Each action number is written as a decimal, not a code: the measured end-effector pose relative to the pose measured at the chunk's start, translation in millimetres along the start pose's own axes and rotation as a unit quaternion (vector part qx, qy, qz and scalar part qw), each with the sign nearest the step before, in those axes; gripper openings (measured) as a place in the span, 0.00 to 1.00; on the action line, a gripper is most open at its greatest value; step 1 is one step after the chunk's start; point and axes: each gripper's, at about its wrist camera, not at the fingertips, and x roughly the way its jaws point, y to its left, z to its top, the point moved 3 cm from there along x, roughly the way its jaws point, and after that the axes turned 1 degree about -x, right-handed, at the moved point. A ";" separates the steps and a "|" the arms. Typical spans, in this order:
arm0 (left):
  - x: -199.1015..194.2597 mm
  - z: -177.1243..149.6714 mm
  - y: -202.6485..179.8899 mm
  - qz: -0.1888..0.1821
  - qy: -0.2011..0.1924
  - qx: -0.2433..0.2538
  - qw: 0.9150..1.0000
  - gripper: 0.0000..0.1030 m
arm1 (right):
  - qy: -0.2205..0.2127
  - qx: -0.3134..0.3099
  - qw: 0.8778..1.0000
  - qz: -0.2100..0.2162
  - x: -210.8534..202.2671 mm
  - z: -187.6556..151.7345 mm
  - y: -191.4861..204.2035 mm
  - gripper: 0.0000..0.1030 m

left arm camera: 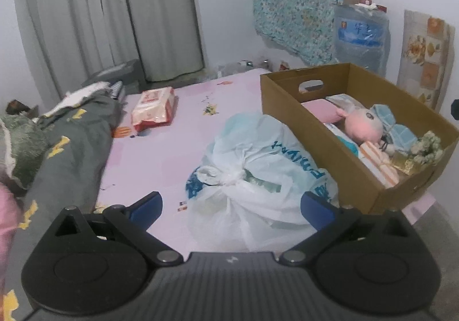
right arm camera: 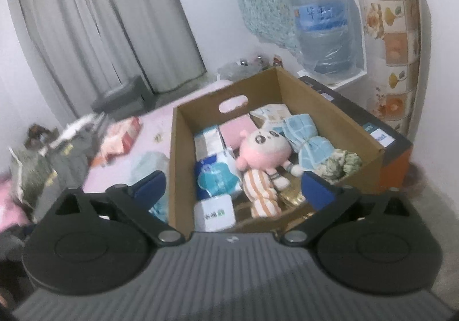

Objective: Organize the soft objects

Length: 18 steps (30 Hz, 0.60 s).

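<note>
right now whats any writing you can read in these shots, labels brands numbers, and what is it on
Nothing reads cleanly.
Water jug: blue label with white handwritten-style characters, too blurred to quote.
Tied plastic bag: blue print, upside down and creased, unreadable.
White pack in the cardboard box: small dark characters and a green mark, too blurred.
Red and white tissue pack: print too small.
Dark box: white sticker, blue letters cut off, unreadable.

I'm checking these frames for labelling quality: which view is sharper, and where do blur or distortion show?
Left wrist view: sharper; the knotted plastic bag and cardboard box read clearly, with fisheye bending the curtain at the edge. Right wrist view: softer overall; the plush doll is fairly legible, the tissue pack smeared. Lighting is dim and flat in both, without glare.
</note>
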 end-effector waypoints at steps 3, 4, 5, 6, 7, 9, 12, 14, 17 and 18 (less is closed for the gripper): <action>-7.6 -1.8 0.3 0.016 -0.006 -0.009 1.000 1.00 | 0.009 -0.032 0.999 -0.005 -1.9 -4.5 11.3 0.99; -8.9 -2.0 0.6 0.013 -0.004 -0.014 1.000 1.00 | 0.012 -0.039 0.999 -0.004 -1.7 -6.0 15.1 0.99; -8.7 -2.0 1.3 0.006 0.003 -0.022 1.000 1.00 | 0.016 -0.045 0.999 -0.002 -1.0 -6.6 18.6 0.99; -7.1 -2.4 2.3 -0.005 0.014 -0.032 0.999 1.00 | 0.021 -0.050 0.999 -0.002 -0.8 -8.7 23.0 0.99; -4.3 -3.1 3.1 -0.021 0.028 -0.044 0.998 1.00 | 0.026 -0.054 0.998 -0.003 -0.2 -11.3 27.3 0.99; 0.9 -4.5 2.7 -0.039 0.049 -0.065 0.996 1.00 | 0.034 -0.057 0.998 -0.004 0.9 -16.8 34.0 0.99; 3.9 -7.4 -3.5 -0.042 0.063 -0.073 0.994 1.00 | 0.044 -0.065 0.997 0.000 4.3 -27.3 43.2 0.99; 3.9 -8.9 -9.3 -0.041 0.066 -0.071 0.994 1.00 | 0.057 -0.073 0.996 0.012 8.4 -33.5 49.5 0.99; 2.6 -10.2 -14.2 -0.050 0.074 -0.081 0.993 1.00 | 0.081 -0.085 0.993 0.015 17.4 -41.1 58.9 0.99; 1.9 -10.4 -15.4 -0.052 0.076 -0.085 0.992 1.00 | 0.087 -0.093 0.992 0.015 20.5 -44.2 62.4 0.99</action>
